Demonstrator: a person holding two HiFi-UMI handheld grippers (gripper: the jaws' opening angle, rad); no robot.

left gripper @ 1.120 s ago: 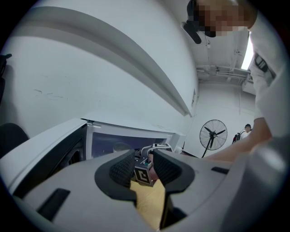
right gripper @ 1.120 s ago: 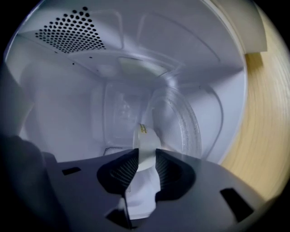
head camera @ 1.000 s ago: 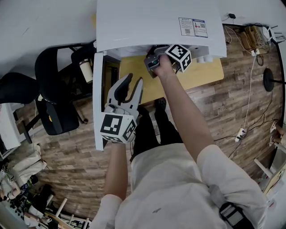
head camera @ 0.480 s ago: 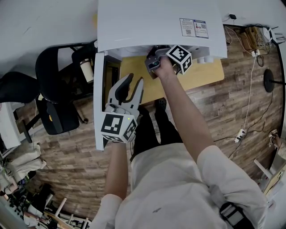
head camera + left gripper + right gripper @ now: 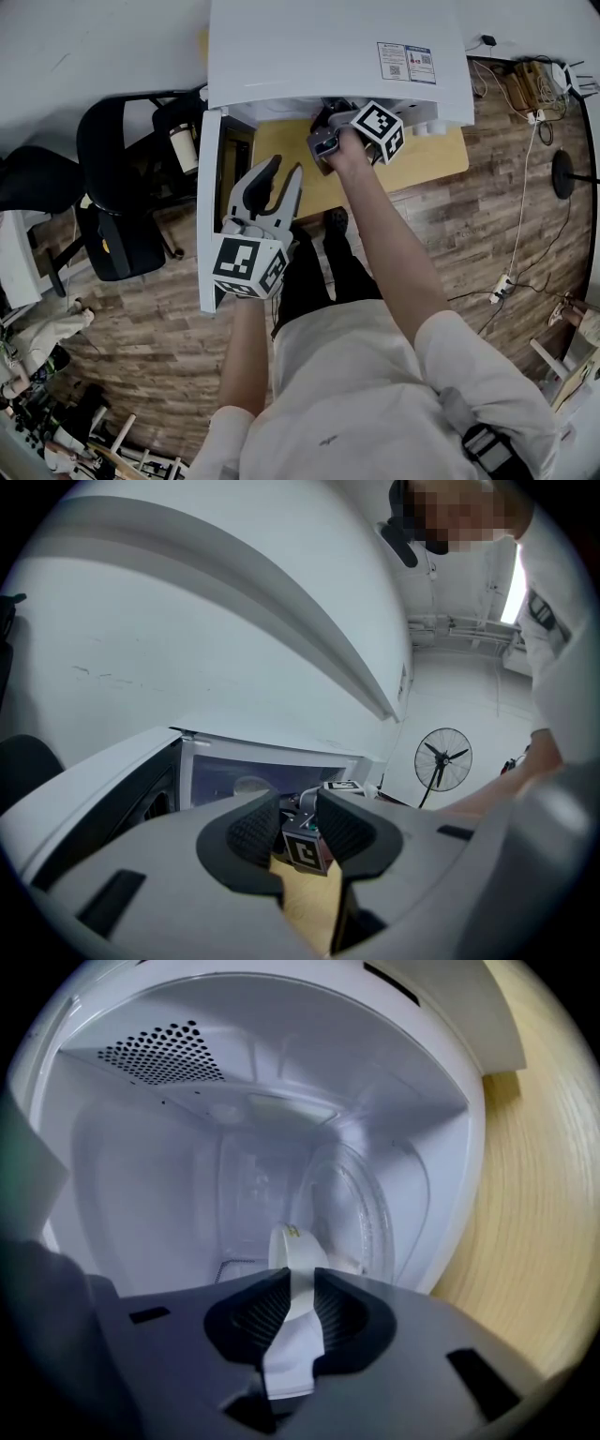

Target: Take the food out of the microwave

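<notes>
Right gripper, jaws closing and pressing on the rim of a white food container that is sitting inside the microwave by its glass turntable; left gripper, jaws standing apart and empty, hovering outside beside the open door.

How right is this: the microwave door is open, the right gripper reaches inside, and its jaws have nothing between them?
One thing is wrong: the jaws of the right gripper are not empty. They are closing on a white container, as the right gripper view shows. The microwave door is open and that gripper reaches inside.
</notes>
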